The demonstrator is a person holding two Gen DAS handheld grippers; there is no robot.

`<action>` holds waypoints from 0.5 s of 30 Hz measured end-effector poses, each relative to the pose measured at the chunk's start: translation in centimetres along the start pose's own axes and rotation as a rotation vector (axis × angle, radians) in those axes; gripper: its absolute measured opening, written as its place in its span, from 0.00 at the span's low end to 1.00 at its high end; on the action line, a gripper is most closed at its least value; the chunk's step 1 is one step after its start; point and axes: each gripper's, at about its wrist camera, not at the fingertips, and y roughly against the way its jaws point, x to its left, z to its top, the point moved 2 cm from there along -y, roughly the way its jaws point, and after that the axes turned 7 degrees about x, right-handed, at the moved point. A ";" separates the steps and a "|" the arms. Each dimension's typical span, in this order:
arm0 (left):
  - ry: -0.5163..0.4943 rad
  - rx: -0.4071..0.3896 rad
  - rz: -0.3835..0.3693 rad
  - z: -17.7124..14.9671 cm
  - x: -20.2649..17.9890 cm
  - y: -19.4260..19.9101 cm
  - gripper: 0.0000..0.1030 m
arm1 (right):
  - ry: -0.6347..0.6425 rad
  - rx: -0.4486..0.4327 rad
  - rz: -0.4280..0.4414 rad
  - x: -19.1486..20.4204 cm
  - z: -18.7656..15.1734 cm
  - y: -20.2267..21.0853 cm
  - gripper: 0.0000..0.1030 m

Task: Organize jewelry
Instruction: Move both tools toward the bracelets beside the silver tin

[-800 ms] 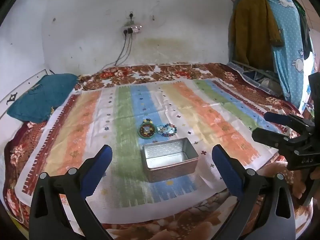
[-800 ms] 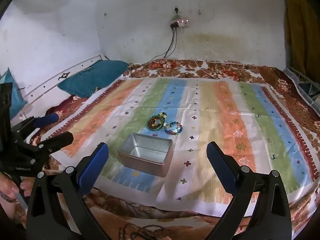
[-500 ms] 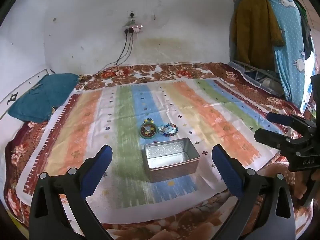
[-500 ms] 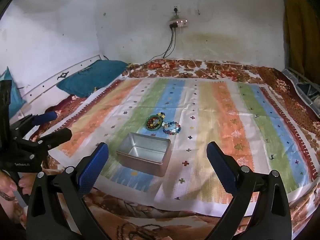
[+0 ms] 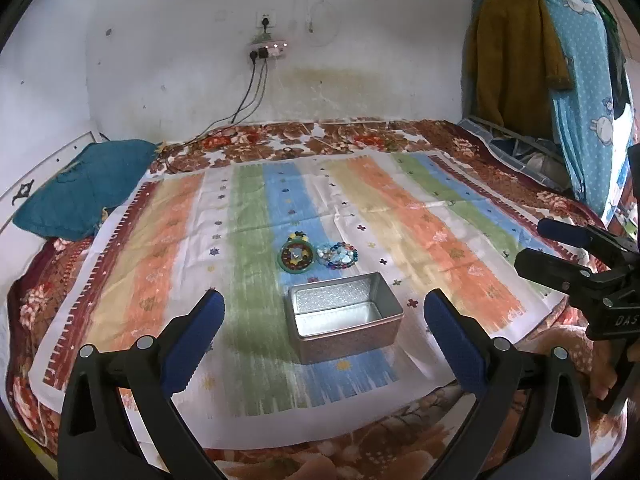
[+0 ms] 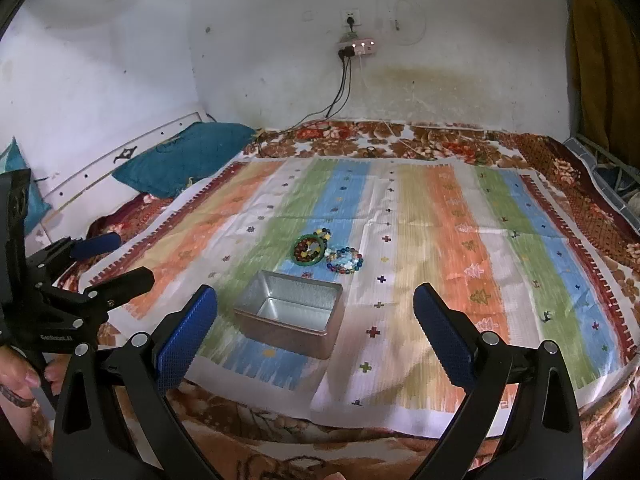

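An empty silver metal tin [image 5: 344,317] [image 6: 291,314] sits on the striped cloth on the bed. Just beyond it lie a green bangle with dark beads inside it [image 5: 295,256] [image 6: 309,249] and a blue beaded bracelet [image 5: 338,255] [image 6: 345,261], side by side. My left gripper [image 5: 323,320] is open and empty, held above the bed's near edge short of the tin. My right gripper [image 6: 315,316] is open and empty too, also short of the tin. Each gripper shows at the edge of the other's view: the right gripper [image 5: 560,248] and the left gripper [image 6: 108,260].
A teal pillow [image 5: 80,192] [image 6: 184,160] lies at the bed's far left. Clothes hang on a rack [image 5: 540,60] at the right. A power strip with cables [image 5: 268,50] is on the back wall. The striped cloth [image 5: 400,216] covers the bed's middle.
Both grippers have drifted slightly, so the tin and jewelry sit a little differently in view. Nothing was picked up or moved.
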 end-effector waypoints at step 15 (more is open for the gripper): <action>-0.002 0.011 0.015 0.2 0.5 -2.5 0.95 | -0.014 0.008 0.001 -0.7 1.3 -2.8 0.97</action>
